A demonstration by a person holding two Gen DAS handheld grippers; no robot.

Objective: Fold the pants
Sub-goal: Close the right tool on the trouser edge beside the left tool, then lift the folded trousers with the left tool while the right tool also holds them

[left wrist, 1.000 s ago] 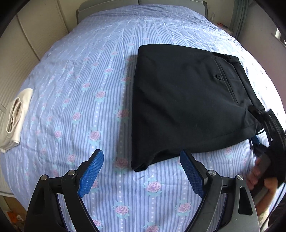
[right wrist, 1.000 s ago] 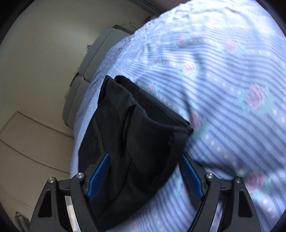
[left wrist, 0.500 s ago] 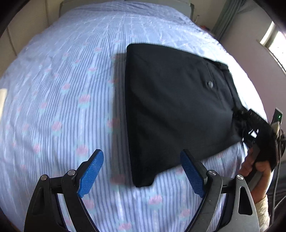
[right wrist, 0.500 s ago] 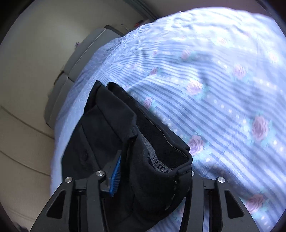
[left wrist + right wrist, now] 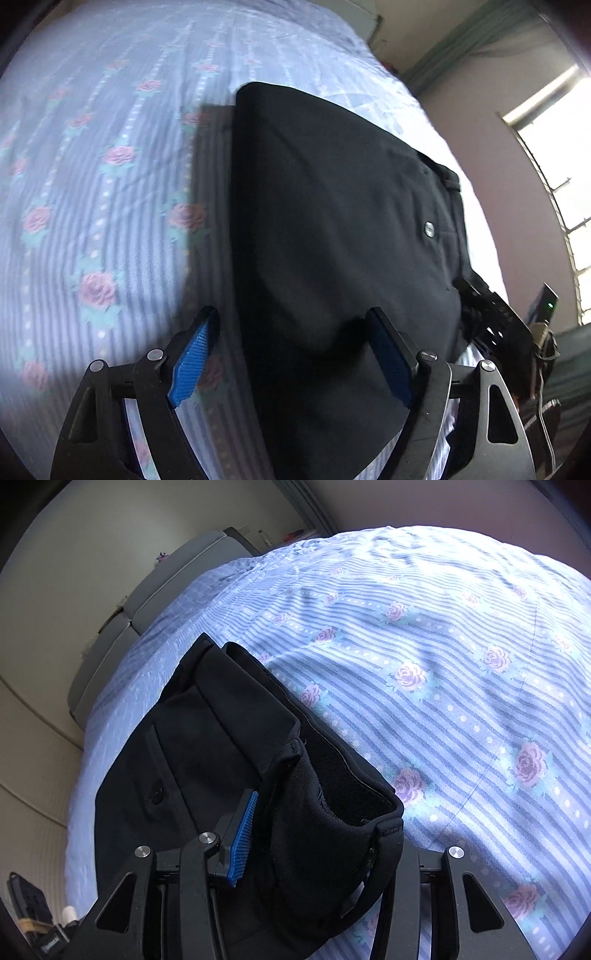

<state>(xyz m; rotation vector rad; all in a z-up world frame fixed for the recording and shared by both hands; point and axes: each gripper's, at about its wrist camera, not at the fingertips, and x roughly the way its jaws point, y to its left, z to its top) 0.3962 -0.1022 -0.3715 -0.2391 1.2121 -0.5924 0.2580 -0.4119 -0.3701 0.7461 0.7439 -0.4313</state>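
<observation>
While your right gripper (image 5: 317,834) now clamps the waistband corner of the pants (image 5: 332,240), note what has changed within the last second: its jaws have closed from a wide stance onto the bunched black cloth, and that corner now stands raised off the bed (image 5: 461,664) instead of lying flat. Your left gripper (image 5: 295,354) has meanwhile travelled in from the bed's near edge toward the folded end of the garment; its jaws have just been closing slightly but remain apart, straddling the near left corner of the cloth, with neither blue pad visibly pressing on it. Judge this as the pickup stage of a further fold: one corner is secured, the other is bracketed but not gripped. Close the left jaws on the cloth before lifting, or the garment will likely hang from one corner and skew. Count the items as follows: one pair of pants, already folded into a compact rectangle and lying toward the right edge of the bed, pocket button (image 5: 429,229) uppermost; two grippers; one bed with a striped floral sheet; one window (image 5: 554,166) beyond the right edge.
</observation>
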